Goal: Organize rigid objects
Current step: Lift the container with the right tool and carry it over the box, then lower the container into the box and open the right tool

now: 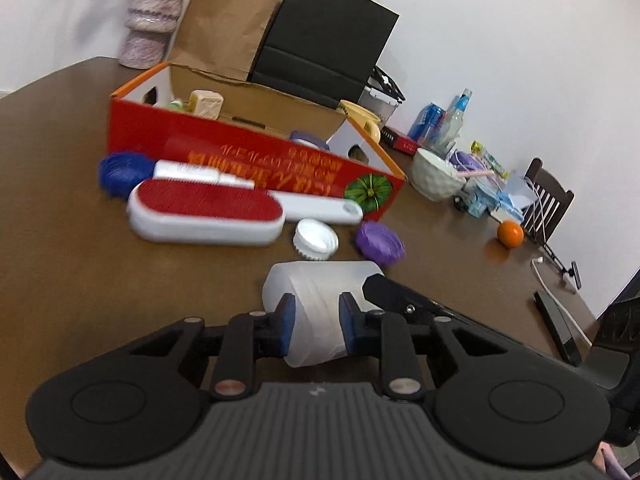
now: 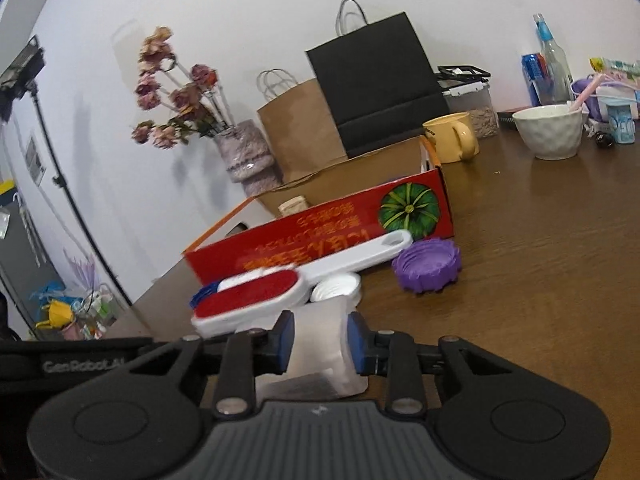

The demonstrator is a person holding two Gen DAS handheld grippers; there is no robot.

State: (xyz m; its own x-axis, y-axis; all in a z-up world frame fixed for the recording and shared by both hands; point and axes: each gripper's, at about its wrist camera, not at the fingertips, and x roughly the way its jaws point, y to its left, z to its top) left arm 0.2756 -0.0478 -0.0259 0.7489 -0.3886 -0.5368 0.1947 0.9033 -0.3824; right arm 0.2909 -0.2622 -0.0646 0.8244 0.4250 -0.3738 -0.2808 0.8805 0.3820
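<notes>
A translucent white plastic jar (image 1: 320,300) lies on the brown table, held from two sides. My left gripper (image 1: 317,320) is shut on the jar. My right gripper (image 2: 320,344) is shut on the same jar (image 2: 320,344); its black finger (image 1: 396,292) shows at the jar's right in the left wrist view. Beyond lie a white lid (image 1: 315,239), a purple lid (image 1: 380,242), a blue lid (image 1: 124,172), a red-and-white lint brush (image 1: 208,210) and a white tube (image 1: 200,171). Behind them stands an open red cardboard box (image 1: 256,152) with items inside.
A brown paper bag (image 1: 224,24), a black paper bag (image 1: 324,40) and a vase (image 1: 154,16) stand behind the box. A yellow mug (image 2: 452,136), a white bowl (image 2: 548,132), bottles, an orange (image 1: 510,234) and clutter sit at the right. A chair (image 1: 546,200) stands past the table edge.
</notes>
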